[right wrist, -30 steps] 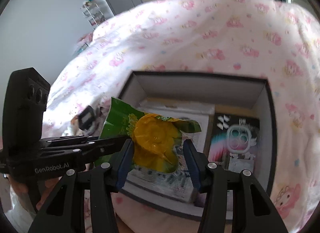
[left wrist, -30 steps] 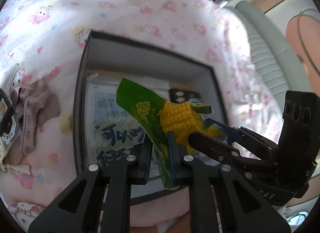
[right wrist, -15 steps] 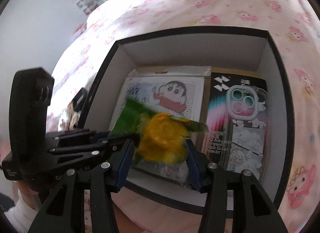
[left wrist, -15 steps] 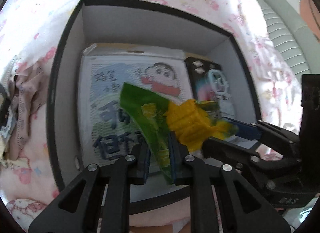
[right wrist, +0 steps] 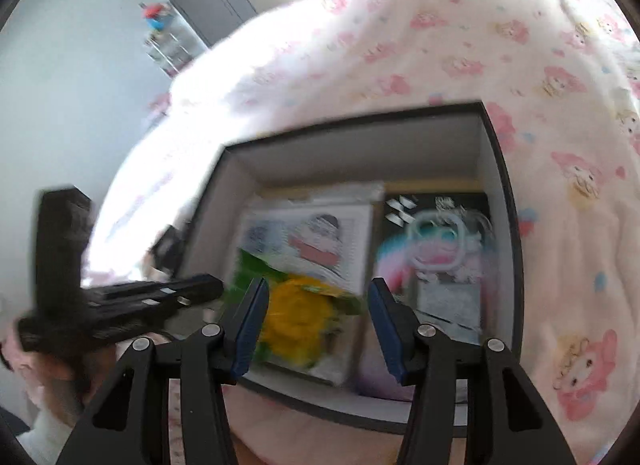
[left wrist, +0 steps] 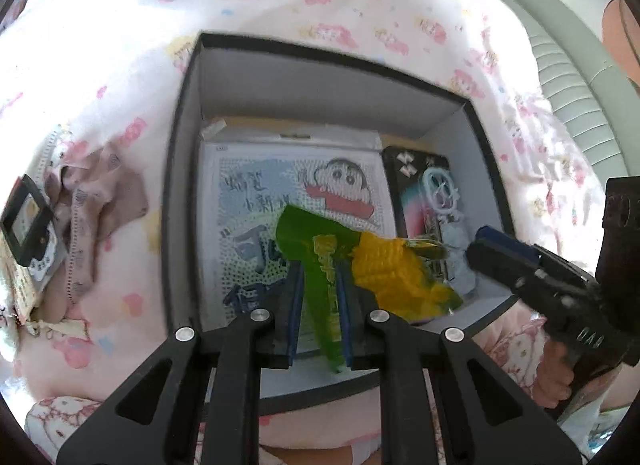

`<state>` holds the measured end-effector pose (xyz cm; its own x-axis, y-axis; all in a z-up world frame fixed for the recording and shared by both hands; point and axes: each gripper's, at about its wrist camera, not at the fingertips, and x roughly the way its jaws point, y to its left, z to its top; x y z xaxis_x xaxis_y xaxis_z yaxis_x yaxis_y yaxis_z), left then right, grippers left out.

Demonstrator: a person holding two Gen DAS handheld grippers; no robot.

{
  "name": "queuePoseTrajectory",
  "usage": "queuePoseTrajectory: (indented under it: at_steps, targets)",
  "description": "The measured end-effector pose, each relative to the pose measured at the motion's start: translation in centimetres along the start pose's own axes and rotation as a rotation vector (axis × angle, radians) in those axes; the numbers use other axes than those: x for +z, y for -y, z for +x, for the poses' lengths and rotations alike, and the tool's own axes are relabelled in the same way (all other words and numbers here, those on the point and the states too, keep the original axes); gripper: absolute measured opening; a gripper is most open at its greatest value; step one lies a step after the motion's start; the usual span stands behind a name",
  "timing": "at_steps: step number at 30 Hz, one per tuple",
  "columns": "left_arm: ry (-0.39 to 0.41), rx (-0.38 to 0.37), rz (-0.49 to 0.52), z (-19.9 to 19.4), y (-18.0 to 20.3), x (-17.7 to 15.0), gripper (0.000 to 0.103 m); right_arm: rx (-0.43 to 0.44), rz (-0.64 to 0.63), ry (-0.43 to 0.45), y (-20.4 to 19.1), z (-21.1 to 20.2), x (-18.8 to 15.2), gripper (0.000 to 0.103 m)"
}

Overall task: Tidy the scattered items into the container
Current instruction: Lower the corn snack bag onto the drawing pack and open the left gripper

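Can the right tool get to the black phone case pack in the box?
Probably yes. The right tool is open, and the black phone case pack lies uncovered in the dark box, just beside it.

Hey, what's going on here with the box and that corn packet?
A person is tidying with a handheld claw in each hand. The left claw pinches the green edge of a corn snack packet and holds it over the open black box on the pink bedspread. The right claw stands open around the packet's yellow end. A cartoon sheet and phone-case pack already lie inside.
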<state>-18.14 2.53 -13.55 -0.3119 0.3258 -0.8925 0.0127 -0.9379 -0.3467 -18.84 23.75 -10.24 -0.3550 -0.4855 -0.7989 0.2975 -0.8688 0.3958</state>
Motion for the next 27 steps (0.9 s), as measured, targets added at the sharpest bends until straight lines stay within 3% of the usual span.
queuePoseTrajectory:
  at_steps: [8,10,13,16,18,21,27]
  targets:
    - [-0.079,0.060,-0.002,2.3,0.6,-0.6,0.014,0.042,-0.056,-0.198,-1.2,4.3,-1.3,0.045]
    - [-0.063,0.040,-0.005,1.6,0.5,-0.7,0.014,0.017,-0.070,-0.181,-1.7,4.3,-1.2,0.045]
    - [-0.024,0.006,-0.018,0.6,0.2,-0.5,0.014,0.051,-0.036,-0.121,-1.4,3.2,-0.8,0.045]
    - [-0.006,0.033,-0.029,0.3,0.0,0.0,0.015,0.023,-0.003,-0.069,-0.6,2.4,-0.4,0.045]
    - [-0.003,0.054,-0.038,0.1,-0.2,0.2,0.015,-0.003,-0.006,-0.095,-0.6,3.2,-0.5,0.042]
    - [0.015,0.040,-0.041,-0.6,-0.6,0.3,0.016,0.025,-0.031,-0.144,-1.5,4.6,-0.7,0.035]
    - [0.025,0.045,-0.054,-1.2,-1.5,0.1,0.016,0.072,-0.118,-0.142,-4.9,6.2,0.0,0.035]
